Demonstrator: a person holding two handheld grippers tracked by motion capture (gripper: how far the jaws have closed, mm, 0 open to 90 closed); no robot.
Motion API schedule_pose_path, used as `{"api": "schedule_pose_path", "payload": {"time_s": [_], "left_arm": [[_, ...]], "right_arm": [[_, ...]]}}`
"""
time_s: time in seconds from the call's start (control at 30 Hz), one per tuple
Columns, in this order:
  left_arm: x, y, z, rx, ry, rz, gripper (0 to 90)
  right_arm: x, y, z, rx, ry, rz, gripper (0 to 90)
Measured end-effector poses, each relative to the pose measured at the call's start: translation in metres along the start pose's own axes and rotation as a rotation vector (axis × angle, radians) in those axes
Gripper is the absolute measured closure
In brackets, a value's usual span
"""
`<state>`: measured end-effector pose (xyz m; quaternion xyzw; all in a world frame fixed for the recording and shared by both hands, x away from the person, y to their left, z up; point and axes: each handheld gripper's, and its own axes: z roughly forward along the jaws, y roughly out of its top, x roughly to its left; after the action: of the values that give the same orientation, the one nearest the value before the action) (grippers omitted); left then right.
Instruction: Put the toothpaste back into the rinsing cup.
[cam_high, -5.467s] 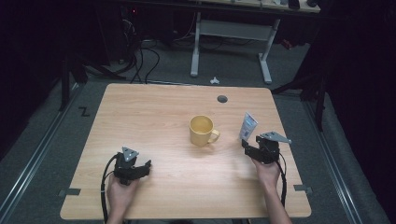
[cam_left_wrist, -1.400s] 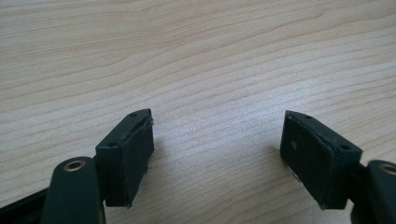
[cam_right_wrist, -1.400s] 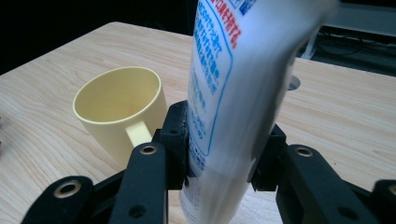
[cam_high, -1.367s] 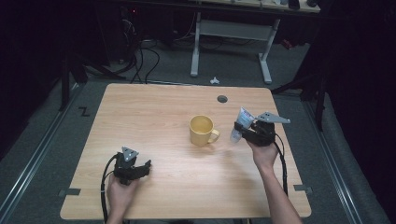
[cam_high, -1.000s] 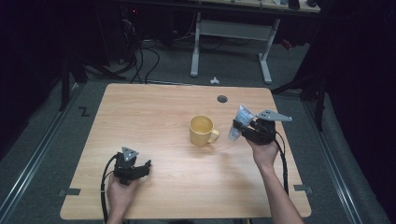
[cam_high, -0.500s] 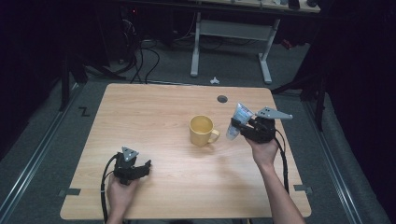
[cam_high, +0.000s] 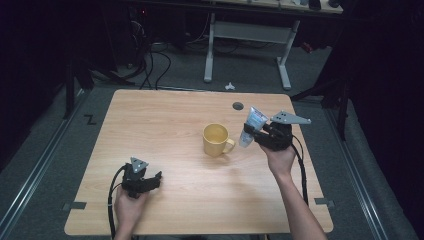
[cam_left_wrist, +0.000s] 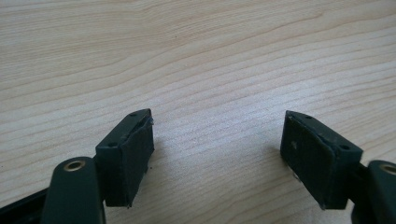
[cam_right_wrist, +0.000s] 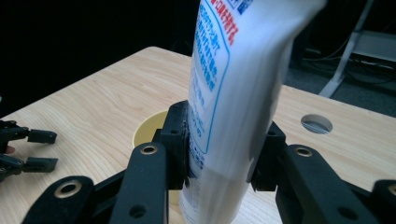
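The right gripper (cam_high: 256, 135) holds a white soft plastic tube with blue print (cam_high: 253, 126) – fingers closed on its middle, just beside the yellow ceramic mug (cam_high: 216, 139). It looks light and squeezable, so a gentle grip near the stiffer lower end seems safest. The left gripper (cam_left_wrist: 219, 156) rests wide open and empty on the pale wooden worktop (cam_high: 165, 120).

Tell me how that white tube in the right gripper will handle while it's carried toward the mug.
The white tube looks like soft plastic, so it probably gives under the right gripper, whose jaws pinch it low. Most of its length stands above the grip, so it may sway or tilt. Its glossy skin could slip.
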<state>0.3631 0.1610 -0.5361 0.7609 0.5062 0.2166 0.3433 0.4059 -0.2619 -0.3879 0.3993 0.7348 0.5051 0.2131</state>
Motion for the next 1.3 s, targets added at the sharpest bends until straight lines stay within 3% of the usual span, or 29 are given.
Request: {"api": "schedule_pose_path", "payload": {"time_s": [0.1,0.23,0.63,1.3], "left_arm": [[0.000,0.000,0.000,0.001,-0.002,-0.001,26.0],[0.000,0.000,0.000,0.001,-0.001,-0.001,26.1],[0.000,0.000,0.000,0.001,-0.001,-0.001,26.1],[0.000,0.000,0.000,0.000,0.000,0.000,26.0]], "right_arm": [[0.005,0.004,0.001,0.007,-0.010,-0.036,65.1],[0.008,0.007,0.003,0.013,-0.004,-0.048,65.1],[0.014,0.020,0.010,0.007,0.030,-0.054,65.2],[0.016,0.033,0.024,0.004,0.047,-0.049,65.2]]}}
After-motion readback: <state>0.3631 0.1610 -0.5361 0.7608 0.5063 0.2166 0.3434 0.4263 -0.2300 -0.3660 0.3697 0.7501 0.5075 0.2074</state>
